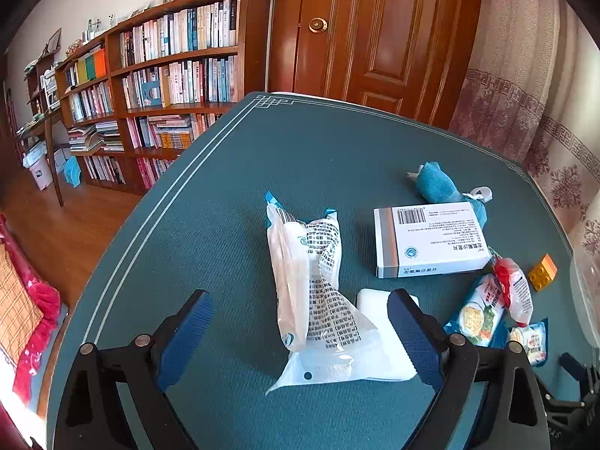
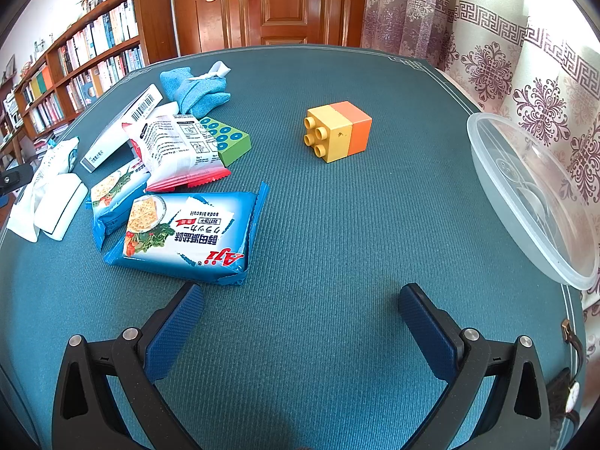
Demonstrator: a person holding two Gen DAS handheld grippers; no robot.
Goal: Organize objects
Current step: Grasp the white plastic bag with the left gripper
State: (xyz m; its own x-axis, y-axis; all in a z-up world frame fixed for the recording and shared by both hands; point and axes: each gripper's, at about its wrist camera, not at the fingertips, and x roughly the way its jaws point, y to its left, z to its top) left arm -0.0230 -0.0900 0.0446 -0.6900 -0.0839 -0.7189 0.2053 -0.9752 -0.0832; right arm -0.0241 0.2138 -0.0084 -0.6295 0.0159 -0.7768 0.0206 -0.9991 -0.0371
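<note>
**A:** What does the left wrist view show?

**B:** The left gripper [image 1: 300,333] fills the bottom of the frame, its two blue-padded fingers spread wide over a teal table [image 1: 225,195]. A white pouch [image 1: 315,300] with black print lies between them, running from the centre of the frame down toward the lower middle. Neither pad touches it, so nothing is gripped.

**A:** Anything else near that gripper?

**B:** A white block [image 1: 369,300] lies under the pouch, just beside the right-hand finger. Right of centre sits a white medicine box [image 1: 431,240], with a blue cloth [image 1: 438,183] above it. At the lower right lie blue biscuit packs [image 1: 480,311] and a red-and-white packet [image 1: 513,288].

**A:** And the right wrist view?

**B:** The right gripper [image 2: 300,322] also stands wide open at the bottom of the frame, with only bare table between its fingers. It holds nothing.

**A:** Where are the objects there?

**B:** A yellow-and-orange brick [image 2: 337,131] sits alone above centre, well apart from the gripper. The nearest biscuit pack [image 2: 187,236] lies at centre left, its lower edge just above the left-hand fingertip. Behind it, at upper left, a green brick [image 2: 228,140] sits partly under the red-and-white packet. A clear plastic tub [image 2: 525,195] stands tilted at the right edge.
</note>
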